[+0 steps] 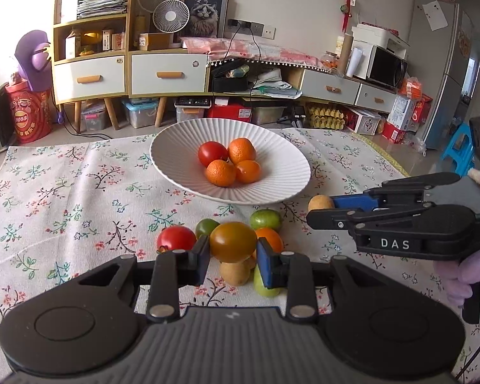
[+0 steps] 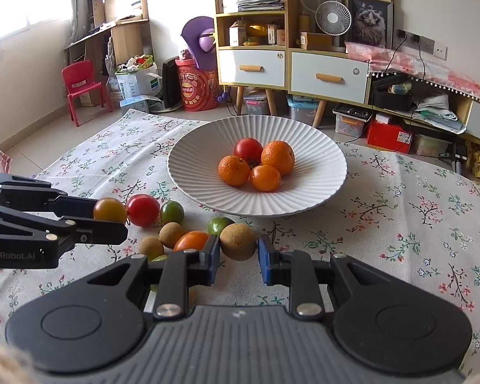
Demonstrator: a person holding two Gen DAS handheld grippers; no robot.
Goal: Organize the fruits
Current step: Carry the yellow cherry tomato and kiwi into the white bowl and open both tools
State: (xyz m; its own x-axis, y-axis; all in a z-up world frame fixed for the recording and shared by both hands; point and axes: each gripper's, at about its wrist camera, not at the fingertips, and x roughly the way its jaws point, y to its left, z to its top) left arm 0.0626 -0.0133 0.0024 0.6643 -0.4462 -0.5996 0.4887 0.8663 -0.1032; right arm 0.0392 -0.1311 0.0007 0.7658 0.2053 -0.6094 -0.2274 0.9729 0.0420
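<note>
A white ribbed bowl (image 1: 272, 188) (image 2: 316, 192) on the floral cloth holds a red tomato (image 1: 212, 153) and three oranges (image 1: 241, 150). My left gripper (image 1: 233, 257) is shut on an orange-brown tomato (image 1: 233, 241), held above the loose fruit; it also shows in the right wrist view (image 2: 109, 209). My right gripper (image 2: 238, 256) is shut on a brown round fruit (image 2: 238, 241), seen beside the bowl in the left wrist view (image 1: 320, 203). Loose on the cloth lie a red tomato (image 1: 176, 238), green fruits (image 1: 265, 219), an orange fruit (image 1: 270, 238) and brown fruits (image 1: 235, 273).
The floral cloth (image 1: 64, 198) covers the table. Behind it stand wooden cabinets with drawers (image 1: 128, 73), storage boxes on the floor, a microwave (image 1: 387, 65) and a blue stool (image 1: 459, 152). A red child's chair (image 2: 83, 86) stands far left in the right wrist view.
</note>
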